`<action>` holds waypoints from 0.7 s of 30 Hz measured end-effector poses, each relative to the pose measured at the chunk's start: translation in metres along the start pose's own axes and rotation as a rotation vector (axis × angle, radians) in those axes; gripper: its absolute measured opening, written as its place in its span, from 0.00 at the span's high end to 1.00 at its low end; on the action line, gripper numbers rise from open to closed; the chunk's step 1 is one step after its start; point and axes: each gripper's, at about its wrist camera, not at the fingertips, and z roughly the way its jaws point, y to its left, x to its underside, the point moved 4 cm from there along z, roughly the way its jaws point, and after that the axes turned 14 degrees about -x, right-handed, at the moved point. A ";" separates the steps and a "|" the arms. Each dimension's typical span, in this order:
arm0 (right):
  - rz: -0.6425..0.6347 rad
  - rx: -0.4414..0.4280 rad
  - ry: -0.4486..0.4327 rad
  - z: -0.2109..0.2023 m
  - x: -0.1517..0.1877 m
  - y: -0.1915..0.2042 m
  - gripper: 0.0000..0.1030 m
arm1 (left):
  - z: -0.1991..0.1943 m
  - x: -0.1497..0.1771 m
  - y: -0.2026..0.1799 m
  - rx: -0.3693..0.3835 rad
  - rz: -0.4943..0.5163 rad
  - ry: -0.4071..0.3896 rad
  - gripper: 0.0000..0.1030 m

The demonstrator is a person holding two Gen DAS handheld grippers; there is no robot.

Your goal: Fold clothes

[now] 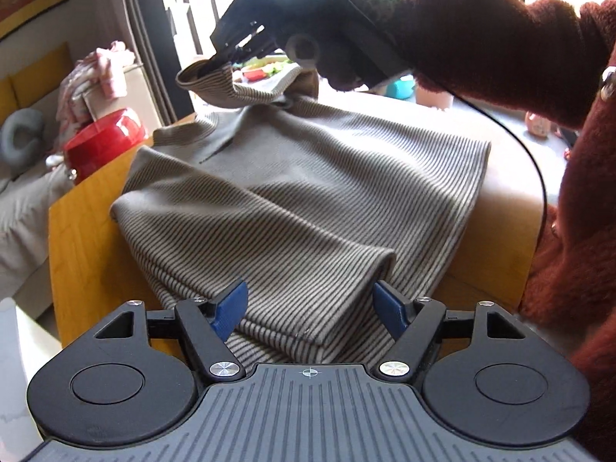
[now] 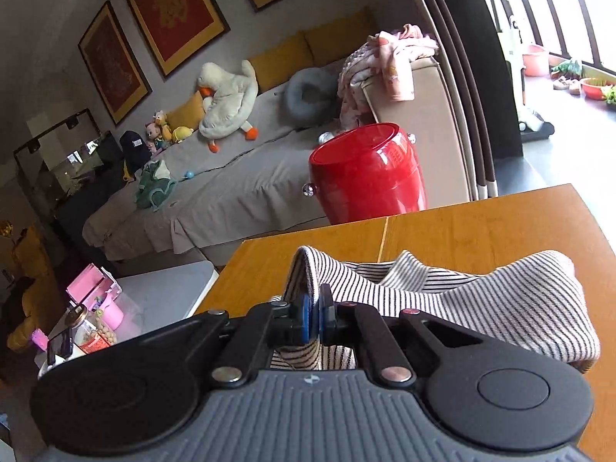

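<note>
Mid-fold: your right gripper [image 2: 312, 321] pinches the striped sweater's [image 1: 292, 200] cuff at upper frame; your left gripper [image 1: 310, 306], jaws wide, straddles the folded lower edge, unclamped.

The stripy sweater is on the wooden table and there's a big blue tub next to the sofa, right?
Nearly. The stripy sweater does lie on the wooden table, but the tub next to the sofa is red, not blue; the right wrist view shows it.

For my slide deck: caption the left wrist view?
Left gripper straddles striped garment's folded edge; right gripper pinches its far corner.
</note>
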 end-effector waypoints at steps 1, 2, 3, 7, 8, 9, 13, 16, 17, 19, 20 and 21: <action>-0.001 -0.015 0.004 0.007 -0.001 0.004 0.96 | 0.002 0.001 0.000 -0.005 -0.004 0.000 0.26; -0.004 -0.029 0.012 0.014 -0.002 0.009 0.95 | 0.003 0.001 0.000 -0.005 -0.015 -0.005 0.29; -0.009 -0.043 0.022 0.021 -0.003 0.015 0.91 | 0.003 0.001 0.000 -0.004 -0.027 -0.008 0.36; -0.009 -0.108 0.034 0.027 -0.004 0.030 0.80 | 0.012 0.000 0.008 -0.060 -0.087 -0.004 0.78; -0.018 -0.114 0.023 0.022 -0.006 0.031 0.74 | 0.014 0.000 0.013 -0.059 -0.120 0.000 0.79; -0.032 -0.113 0.006 0.013 -0.008 0.032 0.70 | 0.016 0.000 0.018 -0.053 -0.156 0.005 0.82; -0.053 -0.005 -0.066 -0.031 -0.011 0.005 0.69 | 0.011 -0.012 0.042 -0.099 -0.244 -0.046 0.90; 0.004 0.104 -0.071 -0.055 0.001 -0.037 0.69 | 0.003 -0.025 0.071 -0.151 -0.318 -0.102 0.91; 0.026 0.128 -0.047 -0.056 0.010 -0.050 0.69 | 0.000 -0.029 0.081 -0.168 -0.343 -0.121 0.91; 0.055 0.169 0.015 -0.054 0.031 -0.074 0.69 | -0.006 -0.039 0.103 -0.204 -0.393 -0.159 0.92; 0.051 0.180 0.045 -0.049 0.041 -0.081 0.69 | -0.009 -0.046 0.115 -0.225 -0.417 -0.180 0.92; 0.040 0.189 0.073 -0.044 0.051 -0.087 0.69 | -0.012 -0.051 0.127 -0.247 -0.440 -0.200 0.92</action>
